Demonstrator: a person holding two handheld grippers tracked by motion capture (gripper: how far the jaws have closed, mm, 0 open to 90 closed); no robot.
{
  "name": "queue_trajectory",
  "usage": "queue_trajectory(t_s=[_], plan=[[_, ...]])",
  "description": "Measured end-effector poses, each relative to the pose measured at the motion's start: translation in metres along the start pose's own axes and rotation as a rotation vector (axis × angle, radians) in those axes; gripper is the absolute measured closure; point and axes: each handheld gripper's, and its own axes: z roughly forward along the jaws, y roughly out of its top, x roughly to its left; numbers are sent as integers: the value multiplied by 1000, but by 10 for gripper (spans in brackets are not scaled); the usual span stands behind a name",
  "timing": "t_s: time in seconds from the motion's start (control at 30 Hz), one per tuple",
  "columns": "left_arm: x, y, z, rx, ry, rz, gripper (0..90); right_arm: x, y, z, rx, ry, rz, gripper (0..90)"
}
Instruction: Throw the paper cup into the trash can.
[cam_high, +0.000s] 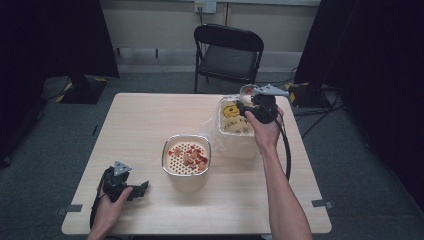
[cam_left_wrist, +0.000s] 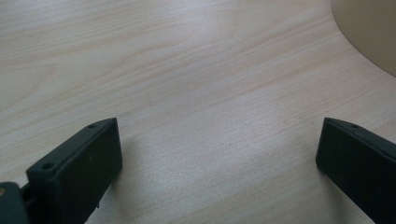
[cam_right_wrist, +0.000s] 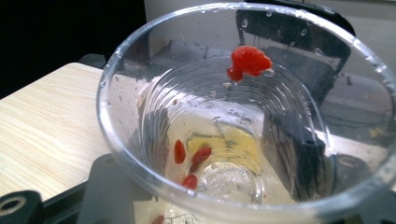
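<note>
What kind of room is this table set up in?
Probably a recording studio or lab rather than a kitchen: black curtains hang at both sides, cables trail over grey carpet, tape marks the floor, and a lone folding chair faces the bare wooden table.

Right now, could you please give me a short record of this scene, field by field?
Surface: light wooden table
Right tool: shut on a clear plastic cup, held above a cream rectangular tub
Cup contents: a few small red berries stuck to the wet wall
Left tool: open, empty, low over the table
Centre: cream container with perforated strainer insert holding red and pale bits
Behind: black folding chair
</note>
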Motion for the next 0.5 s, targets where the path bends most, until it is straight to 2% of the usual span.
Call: queue_trajectory(t_s=[0.17, 0.23, 0.27, 0.5], plan=[[0, 0, 0, 0, 0, 0, 0, -2, -2, 2, 0, 14, 10, 373], [0, 0, 0, 0, 0, 0, 0, -2, -2, 3, 0, 12, 12, 299], [0, 0, 0, 0, 0, 0, 0, -3, -2, 2, -1, 5, 16, 305], [0, 0, 0, 0, 0, 0, 0, -4, -2, 2, 4, 4, 16, 199]])
